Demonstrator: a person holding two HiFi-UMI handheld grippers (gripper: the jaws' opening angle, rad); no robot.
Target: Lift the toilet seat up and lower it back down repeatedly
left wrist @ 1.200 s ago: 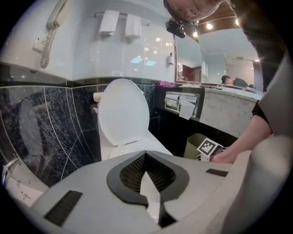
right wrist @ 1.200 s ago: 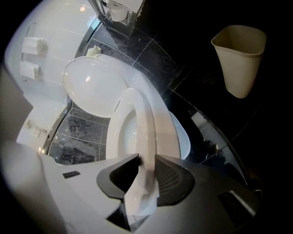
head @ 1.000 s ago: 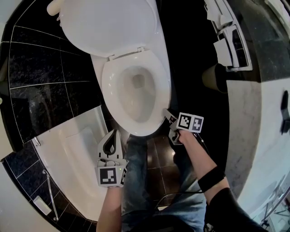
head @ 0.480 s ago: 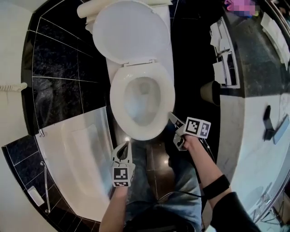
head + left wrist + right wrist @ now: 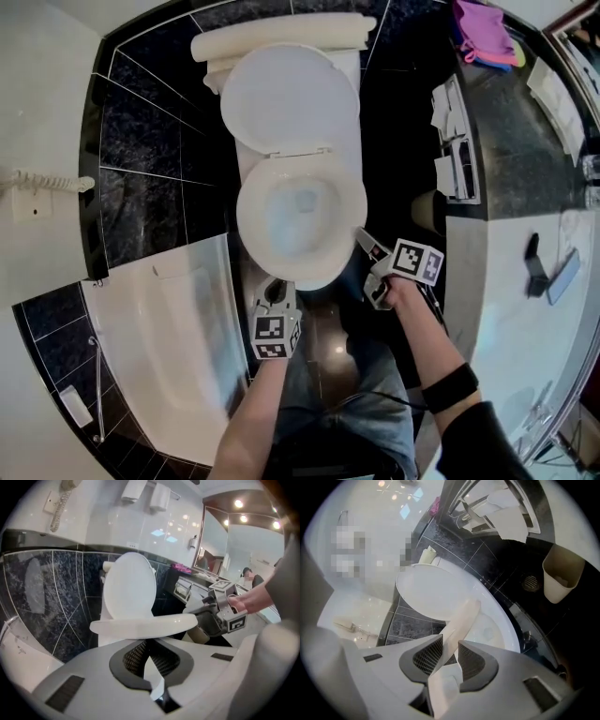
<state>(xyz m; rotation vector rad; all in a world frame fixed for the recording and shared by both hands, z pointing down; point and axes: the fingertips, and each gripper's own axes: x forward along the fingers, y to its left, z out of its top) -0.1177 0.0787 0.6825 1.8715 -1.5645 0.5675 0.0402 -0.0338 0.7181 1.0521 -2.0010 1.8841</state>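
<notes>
Care is needed along the hinge arc: white oval plastic toilet seat [image 5: 461, 616], part-raised above the white bowl [image 5: 499, 632], is clamped at its rim by the right gripper [image 5: 450, 645]; left gripper [image 5: 146, 645] is closed on nothing.

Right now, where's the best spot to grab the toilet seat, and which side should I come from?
Grab the seat by its front-right rim, coming in from the front right. The rim there is thin and flat, so one jaw fits above it and one below. It is also far from the hinge at the back by the lid, so it probably lifts most easily. The right gripper is shut on that spot.
</notes>
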